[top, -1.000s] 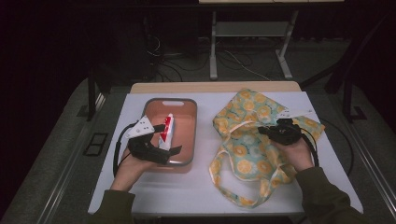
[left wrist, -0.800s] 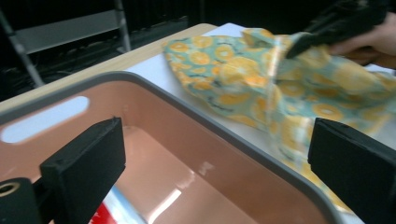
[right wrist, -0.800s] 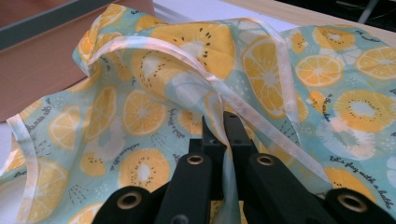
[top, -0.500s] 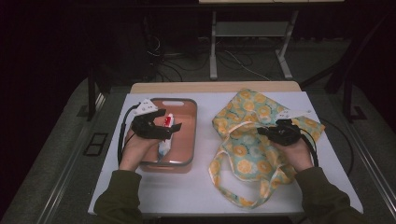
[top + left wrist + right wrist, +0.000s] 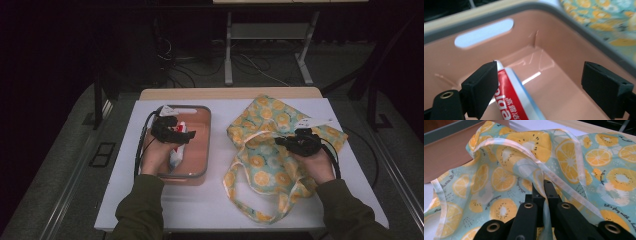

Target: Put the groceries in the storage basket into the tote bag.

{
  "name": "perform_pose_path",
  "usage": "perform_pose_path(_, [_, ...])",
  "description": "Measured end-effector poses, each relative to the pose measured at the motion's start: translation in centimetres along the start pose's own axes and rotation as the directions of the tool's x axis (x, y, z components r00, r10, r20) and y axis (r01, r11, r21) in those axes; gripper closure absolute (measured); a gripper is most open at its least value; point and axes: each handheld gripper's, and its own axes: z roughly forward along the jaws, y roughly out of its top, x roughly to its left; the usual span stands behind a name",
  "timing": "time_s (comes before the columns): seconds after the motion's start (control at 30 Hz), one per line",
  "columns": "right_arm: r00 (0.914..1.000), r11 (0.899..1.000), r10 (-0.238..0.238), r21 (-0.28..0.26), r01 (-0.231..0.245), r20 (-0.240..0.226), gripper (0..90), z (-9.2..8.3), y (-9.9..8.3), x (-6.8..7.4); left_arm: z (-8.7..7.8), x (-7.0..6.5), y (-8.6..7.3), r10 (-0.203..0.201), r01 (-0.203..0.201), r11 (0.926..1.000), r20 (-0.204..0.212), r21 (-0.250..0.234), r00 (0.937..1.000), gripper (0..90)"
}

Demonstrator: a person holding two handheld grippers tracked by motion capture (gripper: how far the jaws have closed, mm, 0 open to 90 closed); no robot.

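1. Since the earlier frames the left gripper has come down from above the pink bin into it, its jaws closing a little on the way. The right gripper has kept its place on the bag.
2. The left jaws stand wide, with nothing pressed between them. The toothpaste tube lies on the bin floor, its end just beside the left pad and not gripped.
3. The right jaws are shut on a fold of the fruit-print cloth bag, near its pale-trimmed opening. The bag lies flat on the white table, beside the bin.
4. The tube looks light, with a glossy skin that may slip. Its body probably gives under pressure, so a hold across the flat middle seems safer than one at the tapering end.
5. The bag is soft and limp. A pinch at the hem lifts only that layer, which would suit opening its mouth.
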Motion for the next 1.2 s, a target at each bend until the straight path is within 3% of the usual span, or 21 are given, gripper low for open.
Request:
perform_pose_path(0.1, [1.0,1.0,0.0,-0.001,0.0,-0.003,89.4,0.0,0.0,0.0,0.6,0.3,-0.5,-0.012,0.013,0.9995,-0.03,0.03,0.9995,11.4])
perform_pose_path(0.3, [1.0,1.0,0.001,0.0,-0.001,-0.005,89.4,0.0,-0.1,0.0,1.6,-0.2,-0.6,0.043,-0.032,0.9914,-0.081,0.127,0.9958,12.1])
perform_pose_path(0.57, [1.0,1.0,-0.005,-0.001,0.005,-0.005,89.4,-0.1,-0.1,0.0,2.4,-0.2,-0.8,0.002,0.012,0.9823,-0.073,0.187,0.9973,10.1])
perform_pose_path(0.67, [1.0,1.0,-0.007,0.0,0.007,-0.004,89.4,-0.1,-0.1,0.0,2.9,-0.1,-1.1,-0.04,0.052,0.9717,-0.057,0.23,0.9976,6.4])
perform_pose_path(0.8, [1.0,1.0,-0.008,0.001,0.008,-0.005,89.4,-0.1,-0.1,0.1,2.9,0.0,-1.3,-0.089,0.081,0.9645,0.02,0.251,0.9958,14.5])
perform_pose_path(1.0, [0.9999,1.0,-0.012,0.004,0.012,-0.004,89.4,0.0,-0.1,0.2,2.9,-0.2,-1.7,-0.06,0.051,0.9505,0.02,0.306,0.998,23.2])
perform_pose_path(1.1, [0.9999,1.0,-0.015,0.006,0.015,-0.004,89.4,0.0,-0.1,0.3,2.7,-0.2,-1.8,-0.061,0.055,0.9533,0.011,0.297,0.998,34.0])
perform_pose_path(1.2, [0.9999,1.0,-0.015,0.008,0.015,-0.003,89.4,0.1,-0.1,0.3,2.6,-0.3,-1.8,-0.058,0.047,0.9552,0.029,0.292,0.9979,43.5])
